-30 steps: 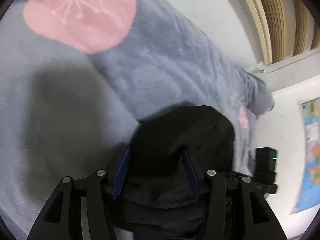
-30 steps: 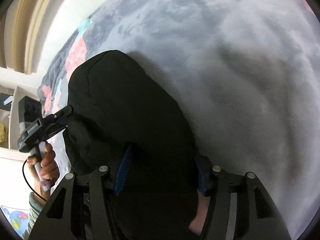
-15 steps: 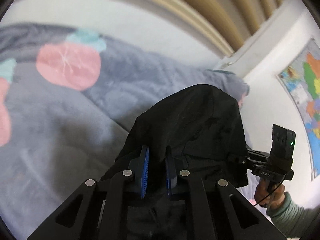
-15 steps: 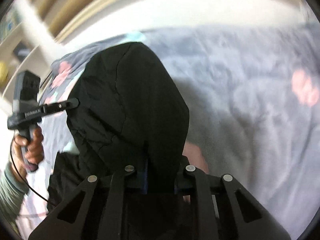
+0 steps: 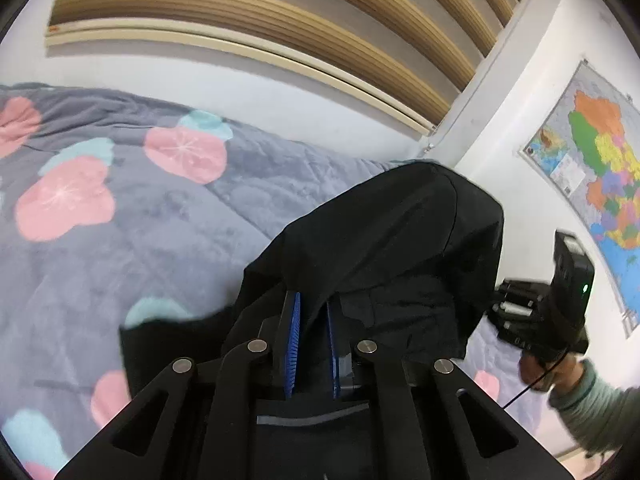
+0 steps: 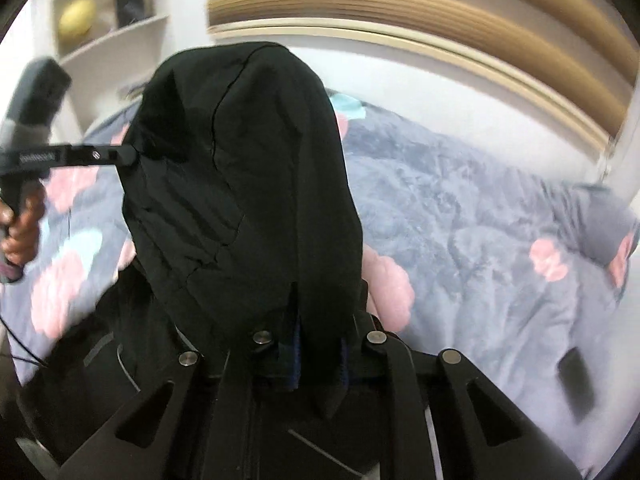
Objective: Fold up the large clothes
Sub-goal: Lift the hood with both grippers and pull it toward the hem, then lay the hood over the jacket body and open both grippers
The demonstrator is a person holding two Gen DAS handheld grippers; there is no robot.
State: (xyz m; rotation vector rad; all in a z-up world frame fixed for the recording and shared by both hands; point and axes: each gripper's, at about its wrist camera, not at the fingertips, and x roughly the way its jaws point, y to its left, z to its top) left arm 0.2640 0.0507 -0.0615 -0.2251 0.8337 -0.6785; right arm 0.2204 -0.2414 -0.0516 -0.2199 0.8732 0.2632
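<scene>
A black garment (image 5: 392, 248) is held up above a bed covered by a grey blanket (image 5: 120, 264) printed with pink and teal flowers. The fingers of the left gripper (image 5: 313, 320) are closed almost fully together, with a fold of the black cloth pinched between the blue pads (image 5: 294, 332); the fabric rises in a hump ahead of them and drapes over the frame. The right gripper (image 6: 316, 344) is likewise clamped on the garment, its pads largely buried under the cloth, which stands up as a tall dark hood shape in front of the lens. The lower part of the garment hangs down toward the blanket in both views.

An open shelf (image 6: 116, 36) at the upper left of the right wrist view holds a yellow round object (image 6: 76, 18) and a dark box-like item (image 6: 132, 8); both are blurred.

Only the left wrist view shows a coloured wall map (image 5: 592, 184) and the person's right hand (image 5: 548, 368) with a greenish sleeve (image 5: 596, 408) holding the other tool. Only the right wrist view shows the shelf, a dark flat object (image 6: 576, 384) lying on the blanket at the right, and the left hand (image 6: 22, 224) gripping its handle at the left edge. A ribbed wooden headboard (image 5: 280, 12) is seen in both.
</scene>
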